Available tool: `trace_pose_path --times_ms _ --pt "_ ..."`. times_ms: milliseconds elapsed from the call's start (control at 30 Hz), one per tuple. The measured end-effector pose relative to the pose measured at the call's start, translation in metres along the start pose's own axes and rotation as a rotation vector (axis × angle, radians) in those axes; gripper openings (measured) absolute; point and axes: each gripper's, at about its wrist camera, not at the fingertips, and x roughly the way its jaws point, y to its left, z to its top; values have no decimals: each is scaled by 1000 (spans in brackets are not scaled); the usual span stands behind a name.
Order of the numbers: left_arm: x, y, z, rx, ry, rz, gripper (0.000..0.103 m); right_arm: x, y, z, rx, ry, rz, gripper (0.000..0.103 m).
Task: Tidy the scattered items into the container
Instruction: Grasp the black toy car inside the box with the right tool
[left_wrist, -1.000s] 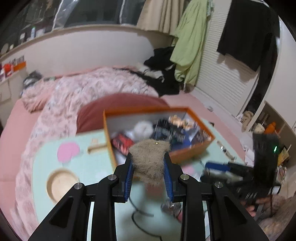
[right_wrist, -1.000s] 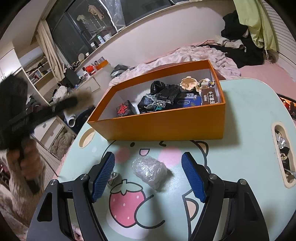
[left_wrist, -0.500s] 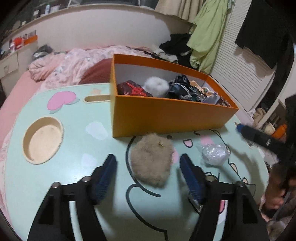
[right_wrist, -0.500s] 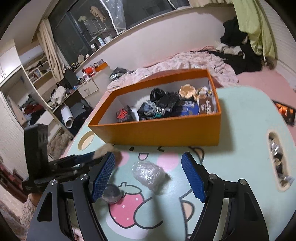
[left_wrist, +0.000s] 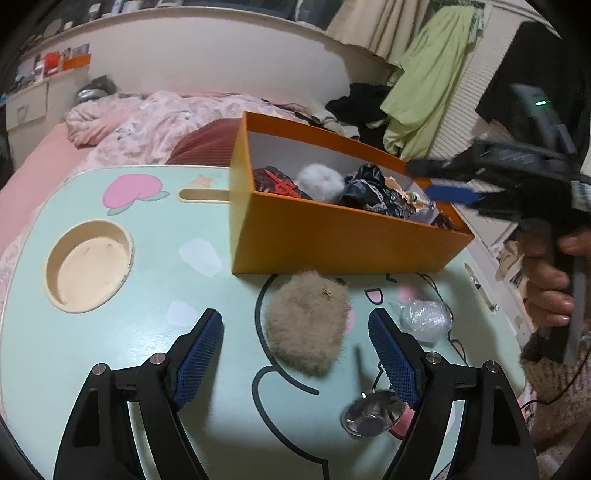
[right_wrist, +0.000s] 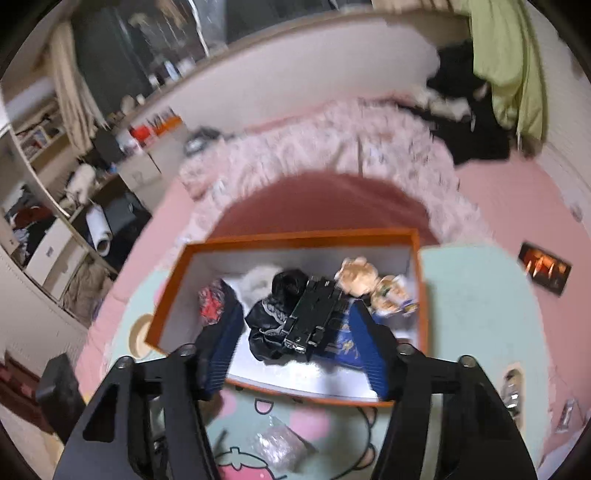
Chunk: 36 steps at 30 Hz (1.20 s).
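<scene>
The mint-green cartoon desk (left_wrist: 155, 266) carried the orange box (left_wrist: 332, 236), which sat beyond the fingers and already held a white pom-pom, black fabric, a red-printed packet and small figurines. By my reading the sorting was midway: three loose things lay outside the box. The left gripper (left_wrist: 295, 354) hung low over the desk with its fingers spread wide, the tan fur pom-pom (left_wrist: 308, 325) lying between them, touching neither pad and just short of the box wall. The next move probably called for closing gently on that soft fluff, lifting it over the wall and letting go inside. The right gripper (right_wrist: 295, 354) hovered above the box, fingers also apart and holding nothing. Its blurred view looked down into the box and showed the crinkled plastic wrap (right_wrist: 279, 448) below its fingers; only the left view showed the small shiny dome (left_wrist: 373, 415) near its right finger and the right hand (left_wrist: 546, 280) gripping the handle.
</scene>
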Motion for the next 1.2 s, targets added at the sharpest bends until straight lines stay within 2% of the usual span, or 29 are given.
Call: trace_pose_path --times_ms 67,133,200,300,400,633,867,1067,1200 --pt "-1 3 0 -15 -9 -9 81 16 1 3 5 44 -31 54" --pt "0 4 0 -20 -7 -12 81 30 0 4 6 82 -75 50" --pt "1 4 1 -20 -6 -13 81 43 -3 4 19 125 -82 43" --pt "2 5 2 -23 -7 -18 81 51 2 4 -20 124 -116 34" --pt "1 8 2 -32 -15 -23 81 49 2 1 -14 111 -91 30" --pt "-1 10 3 -40 -27 -25 81 12 12 -1 -36 -33 -44 30" --pt "-2 12 3 -48 -32 -19 81 -37 11 -14 -15 -154 89 30" --pt "-1 11 3 -47 -31 -15 81 -59 -4 -34 31 -183 190 30" --pt "-2 13 2 -47 -36 -10 81 -64 -18 -54 75 -160 236 30"
